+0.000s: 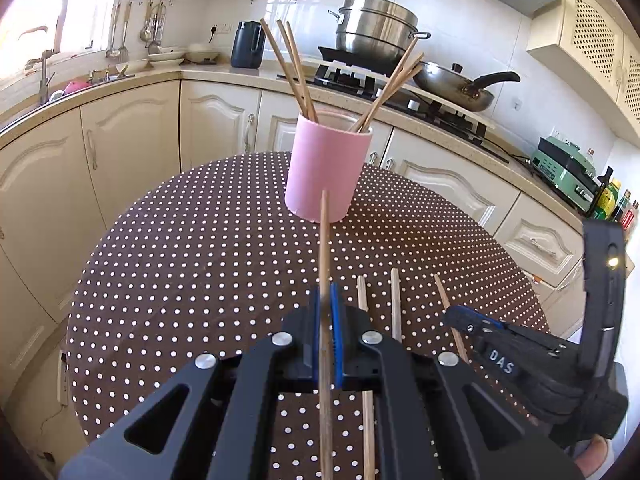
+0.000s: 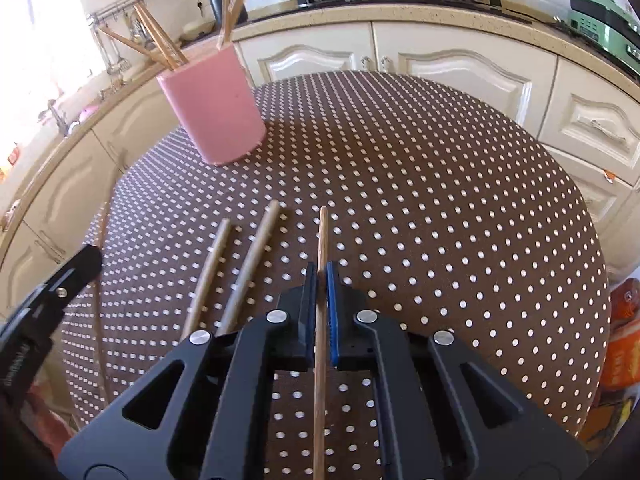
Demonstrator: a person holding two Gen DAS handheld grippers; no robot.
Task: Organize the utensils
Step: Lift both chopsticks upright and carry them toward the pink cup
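A pink cup [image 1: 326, 170] stands on the dotted round table [image 1: 180, 260] and holds several wooden chopsticks [image 1: 294, 68]. My left gripper [image 1: 327, 300] is shut on one chopstick [image 1: 324, 240], lifted above the table and pointing at the cup. My right gripper [image 2: 320, 276] is shut on another chopstick [image 2: 322, 236] low over the table; it shows at the right of the left wrist view [image 1: 480, 326]. Two more chopsticks [image 2: 256, 256] lie flat on the table just left of the right gripper. The cup [image 2: 214, 108] is far left in the right wrist view.
Cream kitchen cabinets [image 1: 132, 140] curve round behind the table. On the counter stand a stove with a steel steamer pot [image 1: 376, 24] and a frying pan [image 1: 456, 88], a dark kettle [image 1: 247, 44] and a green appliance [image 1: 564, 168]. An orange bag [image 2: 624, 340] sits beyond the table's right edge.
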